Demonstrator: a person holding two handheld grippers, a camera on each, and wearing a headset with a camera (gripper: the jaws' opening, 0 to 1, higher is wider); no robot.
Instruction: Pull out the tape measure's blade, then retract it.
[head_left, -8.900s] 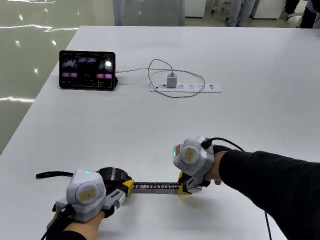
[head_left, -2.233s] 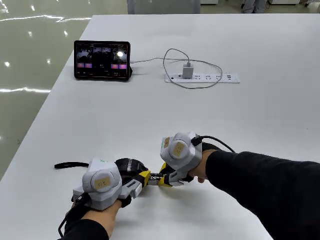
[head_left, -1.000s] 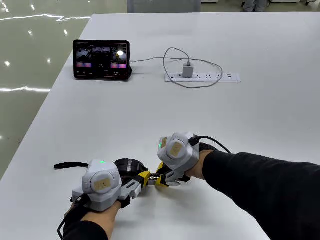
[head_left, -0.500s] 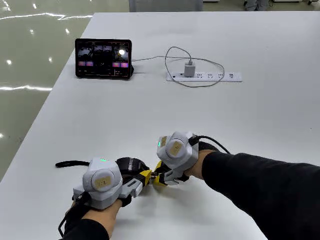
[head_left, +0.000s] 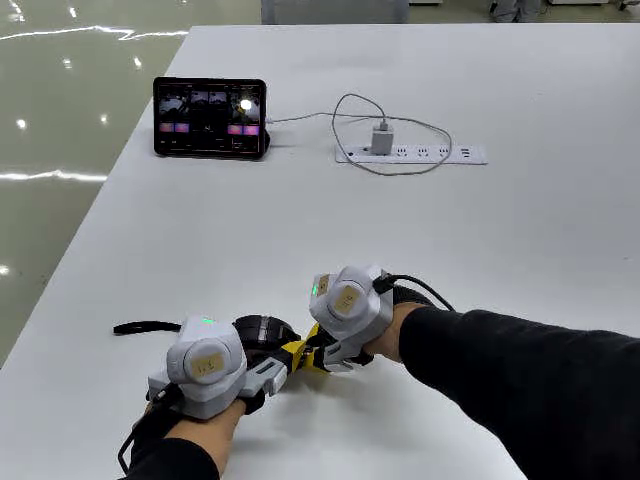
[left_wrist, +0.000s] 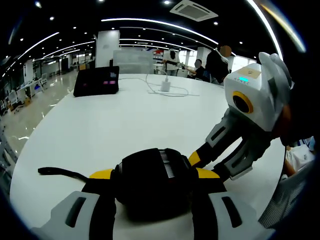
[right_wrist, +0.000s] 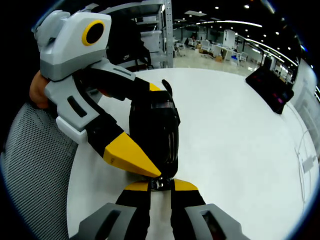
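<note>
Left gripper (left_wrist: 155, 176): was clamped round the black tape measure (right_wrist: 152, 120), which sat on the white table (head_left: 450, 250).
Right gripper (right_wrist: 161, 186): nearly closed, pinching the blade tip (right_wrist: 161, 182) right at the case mouth.
Writing: tablet (head_left: 210, 103) screen was too small to read.

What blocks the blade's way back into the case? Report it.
Nothing visible. The right gripper, shut on the blade, sits at the mouth of the tape measure, which the left gripper clamps.
</note>
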